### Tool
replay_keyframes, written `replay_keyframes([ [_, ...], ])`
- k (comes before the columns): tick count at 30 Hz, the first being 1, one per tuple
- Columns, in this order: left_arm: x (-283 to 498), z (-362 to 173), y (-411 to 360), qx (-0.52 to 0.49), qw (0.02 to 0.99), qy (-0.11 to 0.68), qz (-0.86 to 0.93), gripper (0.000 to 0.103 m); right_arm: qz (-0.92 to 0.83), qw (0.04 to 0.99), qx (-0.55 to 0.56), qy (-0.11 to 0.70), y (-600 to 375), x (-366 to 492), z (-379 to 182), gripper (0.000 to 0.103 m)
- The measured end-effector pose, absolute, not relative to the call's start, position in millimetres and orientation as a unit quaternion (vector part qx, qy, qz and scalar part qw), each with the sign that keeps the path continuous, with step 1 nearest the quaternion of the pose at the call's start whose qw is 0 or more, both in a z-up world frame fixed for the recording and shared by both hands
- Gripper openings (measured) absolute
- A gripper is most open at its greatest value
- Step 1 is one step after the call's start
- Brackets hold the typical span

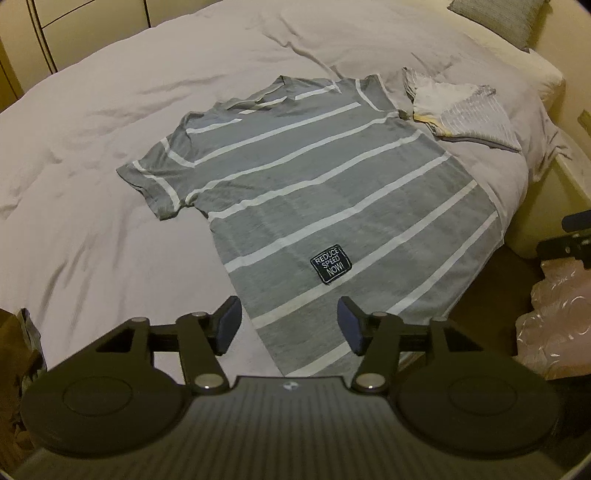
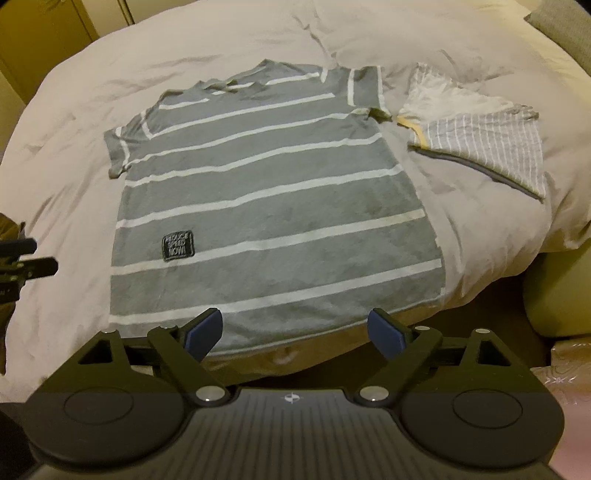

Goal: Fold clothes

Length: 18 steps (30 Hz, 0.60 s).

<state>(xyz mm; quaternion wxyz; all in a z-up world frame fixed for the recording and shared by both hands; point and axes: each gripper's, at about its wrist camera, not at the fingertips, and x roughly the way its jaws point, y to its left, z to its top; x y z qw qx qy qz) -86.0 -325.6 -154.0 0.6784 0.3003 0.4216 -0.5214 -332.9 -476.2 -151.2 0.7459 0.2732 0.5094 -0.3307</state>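
A grey T-shirt with white stripes (image 1: pixel 314 192) (image 2: pixel 266 206) lies spread flat on the bed, collar far, hem near, with a black patch reading REDUCE SPEED NOW (image 1: pixel 330 265) (image 2: pixel 178 246). My left gripper (image 1: pixel 290 325) hangs open just above the hem's left part, nothing between its blue pads. My right gripper (image 2: pixel 295 332) is open over the hem's middle, also holding nothing. A folded grey-and-white striped garment with yellow trim (image 1: pixel 465 110) (image 2: pixel 480 136) lies to the right of the shirt.
The bed is covered by a pale wrinkled duvet (image 1: pixel 110 129) (image 2: pixel 74 110). A pillow (image 1: pixel 495 18) sits at the far right. Cupboard doors (image 1: pixel 74 22) stand behind the bed. A pink patterned bag (image 1: pixel 554 325) lies on the floor at right. The bed's near edge drops under the hem.
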Motion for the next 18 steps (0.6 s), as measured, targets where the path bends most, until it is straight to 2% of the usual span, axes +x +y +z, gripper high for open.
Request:
replay_keyframes([
  [3,-88.2,-155.1,-324.0,0.307,0.675,0.424,-0.520,0.061,-0.329,0.743,0.274,0.514,-469.0,-333.5,-153.1,0.088],
  [18,-98.5,-162.3,-301.5,0.316,0.678,0.443,-0.495,0.066,-0.299,0.742,0.263,0.540,-454.5,-327.5,-167.3,0.088],
])
